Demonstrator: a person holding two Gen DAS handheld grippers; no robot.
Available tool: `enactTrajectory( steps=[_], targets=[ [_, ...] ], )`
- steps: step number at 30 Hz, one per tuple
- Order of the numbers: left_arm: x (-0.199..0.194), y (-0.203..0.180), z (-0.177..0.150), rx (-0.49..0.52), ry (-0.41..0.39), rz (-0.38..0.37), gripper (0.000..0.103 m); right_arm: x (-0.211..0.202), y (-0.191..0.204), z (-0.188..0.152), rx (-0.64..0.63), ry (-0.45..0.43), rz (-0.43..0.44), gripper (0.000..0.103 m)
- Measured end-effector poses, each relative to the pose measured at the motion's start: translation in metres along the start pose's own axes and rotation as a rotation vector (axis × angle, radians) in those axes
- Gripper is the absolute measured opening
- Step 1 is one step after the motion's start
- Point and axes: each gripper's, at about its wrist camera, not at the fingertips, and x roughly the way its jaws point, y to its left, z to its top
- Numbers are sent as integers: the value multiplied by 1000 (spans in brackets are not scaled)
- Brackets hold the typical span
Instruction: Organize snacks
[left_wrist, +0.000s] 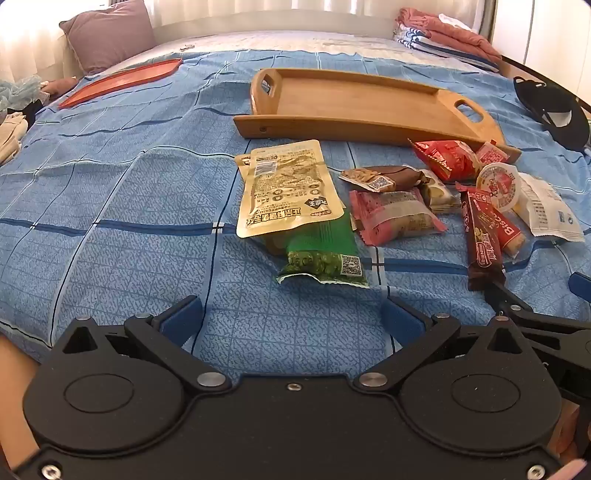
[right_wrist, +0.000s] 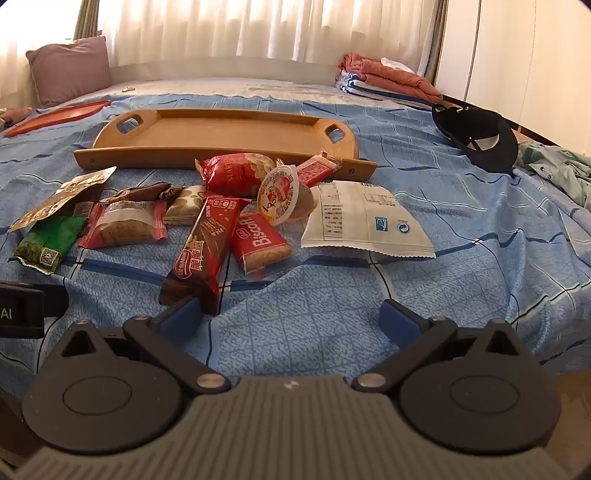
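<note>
A pile of snacks lies on the blue bedspread in front of an empty wooden tray. It includes a gold pouch, a green pea packet, a pink-wrapped cake, a brown wafer bar, a red Biscoff pack, a jelly cup and a white packet. My left gripper is open and empty, just short of the green packet. My right gripper is open and empty, its left finger beside the wafer bar's near end.
A red tray lies at the far left near a purple pillow. Folded clothes sit at the far right. A black cap lies right of the wooden tray. The right gripper's arm shows at the left wrist view's right edge.
</note>
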Motion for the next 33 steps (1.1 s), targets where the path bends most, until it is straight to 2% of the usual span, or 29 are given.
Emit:
enactTrajectory(
  steps=[33],
  targets=[
    [2, 0, 0, -3, 0, 2, 103, 1, 0, 2, -3, 18, 0, 103]
  ],
)
